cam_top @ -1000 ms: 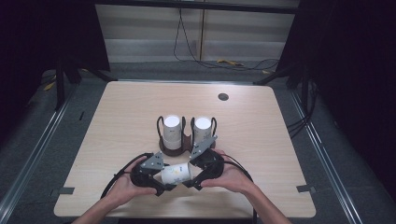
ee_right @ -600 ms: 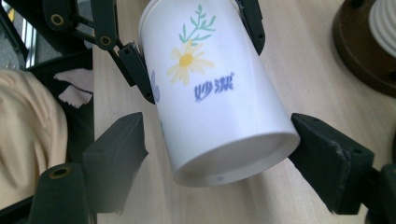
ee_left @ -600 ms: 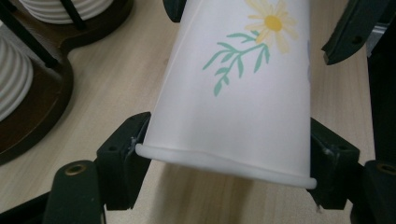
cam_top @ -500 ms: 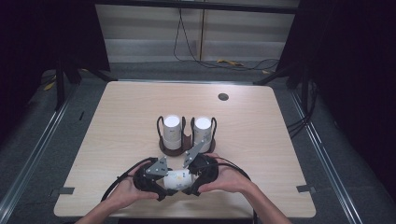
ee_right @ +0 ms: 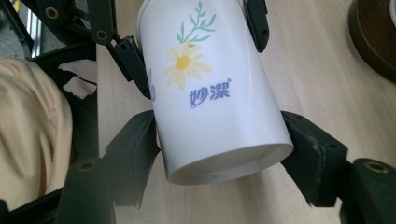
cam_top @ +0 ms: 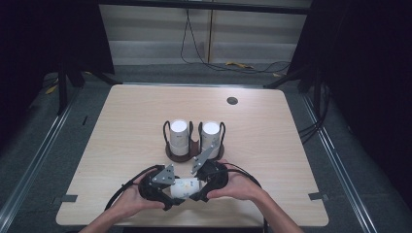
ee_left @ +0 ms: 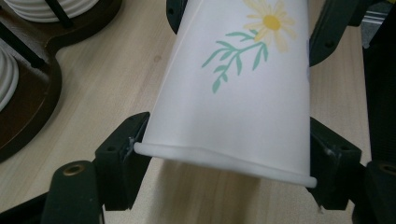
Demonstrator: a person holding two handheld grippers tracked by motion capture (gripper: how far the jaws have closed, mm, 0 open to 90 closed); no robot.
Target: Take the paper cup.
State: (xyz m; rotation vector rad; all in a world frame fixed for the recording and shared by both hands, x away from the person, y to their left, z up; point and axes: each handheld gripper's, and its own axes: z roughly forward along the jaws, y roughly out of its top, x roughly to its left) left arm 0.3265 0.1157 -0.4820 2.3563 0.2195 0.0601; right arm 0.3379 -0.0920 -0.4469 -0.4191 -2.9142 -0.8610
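A white paper cup (cam_top: 187,186) with a daisy print lies on its side just above the table, held between both grippers near the front edge. My left gripper (ee_left: 224,158) is shut on its rim end, a pad pressing each side of the cup (ee_left: 233,93). My right gripper (ee_right: 222,147) faces it from the other end. Its jaws have just been closing with the cup (ee_right: 210,93) between them, and they now press on the base end. In the high view the left gripper (cam_top: 175,190) and right gripper (cam_top: 197,184) meet at the cup.
A dark wooden holder (cam_top: 192,154) just beyond the hands carries two stacks of white cups (cam_top: 179,132) (cam_top: 210,135) between wire posts. A round black grommet (cam_top: 232,100) sits far right on the table (cam_top: 291,160). Cables trail from both grippers.
The right gripper's jaws have closed onto the cup's base end. Both hands and the cup have shifted slightly toward the table's front edge.
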